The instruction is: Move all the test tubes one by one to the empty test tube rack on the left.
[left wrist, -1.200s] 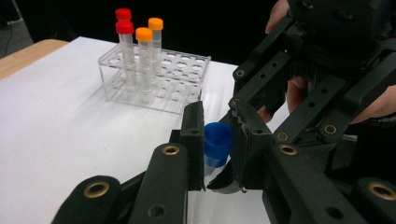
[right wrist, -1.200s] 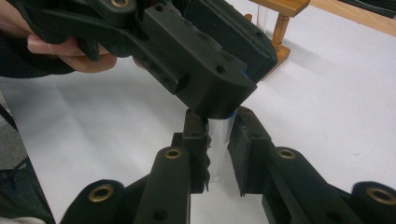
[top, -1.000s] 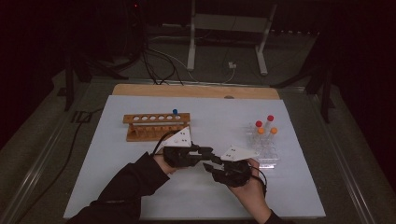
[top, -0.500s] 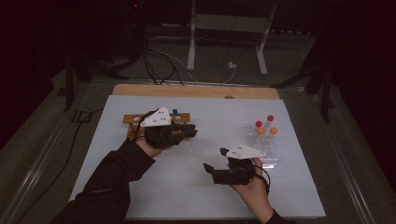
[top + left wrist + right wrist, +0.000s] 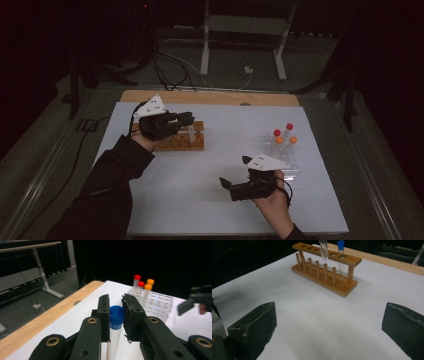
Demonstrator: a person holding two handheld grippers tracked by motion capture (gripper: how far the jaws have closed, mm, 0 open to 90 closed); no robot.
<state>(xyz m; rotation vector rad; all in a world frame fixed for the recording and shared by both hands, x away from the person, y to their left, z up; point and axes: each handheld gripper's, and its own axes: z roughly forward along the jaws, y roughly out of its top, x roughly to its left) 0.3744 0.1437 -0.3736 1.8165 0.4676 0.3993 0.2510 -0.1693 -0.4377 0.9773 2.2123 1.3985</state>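
Two tongs are in your hands over the white-covered table (image 5: 200,200). Your left tongs (image 5: 116,307) are clamped on a blue-capped tube (image 5: 115,327), the pads pressing either side of its cap and upper glass. In the high view those left tongs (image 5: 187,120) hang above the right end of the wooden rack (image 5: 180,142), with the tube (image 5: 192,132) tilted down from them; it appears clear of the rack's holes, though the view is too dim to be sure. From the right gripper view the tube's lower end (image 5: 323,250) hangs just over the rack's top bar (image 5: 325,252), one hole away from a second blue-capped tube (image 5: 341,257) already standing in the end hole.

Your right tongs (image 5: 235,172) sit low over the table near its front edge, well apart from the wooden rack, and have just been opening; their pads (image 5: 254,325) stand wide with nothing between them but bare table cover.

Just beyond your right hand (image 5: 272,205) stands a clear plastic rack (image 5: 285,155) holding tubes with red and orange caps (image 5: 283,135); from the left gripper view four such caps (image 5: 143,282) are countable.
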